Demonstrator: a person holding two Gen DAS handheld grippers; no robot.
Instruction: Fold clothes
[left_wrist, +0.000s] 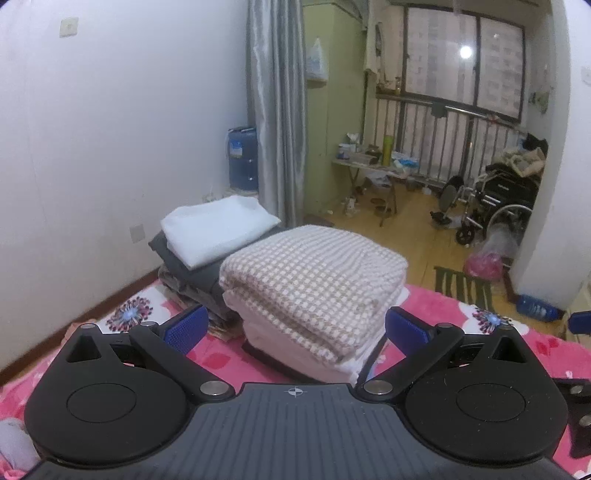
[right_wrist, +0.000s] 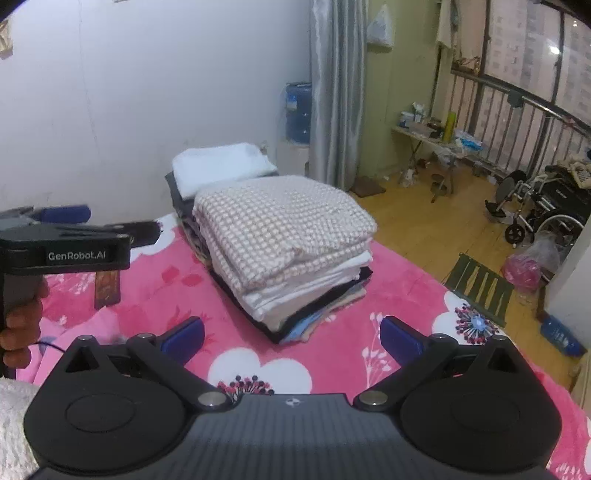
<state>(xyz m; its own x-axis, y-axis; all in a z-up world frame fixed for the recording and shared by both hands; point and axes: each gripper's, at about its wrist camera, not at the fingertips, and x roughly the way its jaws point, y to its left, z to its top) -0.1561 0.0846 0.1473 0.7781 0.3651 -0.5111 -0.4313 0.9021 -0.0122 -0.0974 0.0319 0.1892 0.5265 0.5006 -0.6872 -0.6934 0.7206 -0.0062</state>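
A bed (right_wrist: 332, 354) under a pink flowered blanket (right_wrist: 177, 291) is carrying two stacks of folded clothes. The near stack (right_wrist: 291, 258), topped by a checked cloth (right_wrist: 273, 218), is sitting mid-bed; the far stack (right_wrist: 218, 166), topped by a white cloth, is touching it behind, near the wall.

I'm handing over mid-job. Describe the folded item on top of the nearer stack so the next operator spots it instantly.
Start at the pink floral bedspread; two stacks of folded clothes stand on it. On the nearer stack the top piece is a thick beige-and-white checked waffle-knit fold. The stack behind is topped by a plain white folded cloth, so the check pattern marks it out.
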